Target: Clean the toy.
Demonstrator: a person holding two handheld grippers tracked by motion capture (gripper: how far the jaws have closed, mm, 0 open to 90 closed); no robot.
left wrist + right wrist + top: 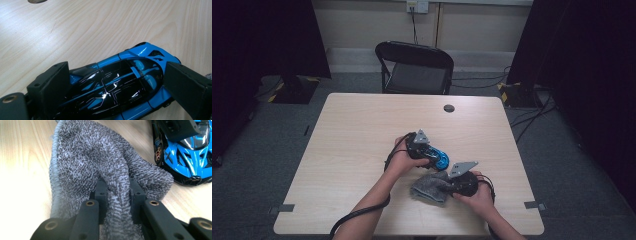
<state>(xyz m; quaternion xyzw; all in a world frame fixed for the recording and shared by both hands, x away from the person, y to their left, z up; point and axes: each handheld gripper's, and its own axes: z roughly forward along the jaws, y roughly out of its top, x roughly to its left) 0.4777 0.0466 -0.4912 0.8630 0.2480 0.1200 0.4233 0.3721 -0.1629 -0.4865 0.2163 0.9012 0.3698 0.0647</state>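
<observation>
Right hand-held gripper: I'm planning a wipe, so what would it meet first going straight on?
The right hand-held gripper pinches the grey cloth. Straight ahead lies more cloth, then bare table; the blue toy car sits off to one side, probably missed.

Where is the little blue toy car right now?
The blue toy car sits right of the table's middle in the high view, between the left gripper's jaws, beside the grey cloth.

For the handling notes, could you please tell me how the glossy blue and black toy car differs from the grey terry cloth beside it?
The blue and black toy car is hard and glossy with a fixed shape; the grey terry cloth is soft, matte and crumpled. The car sits between the widely spread jaws of the left gripper, while the cloth is pinched in a narrow fold by the right gripper. Both rest on the pale wooden table, close together.
</observation>
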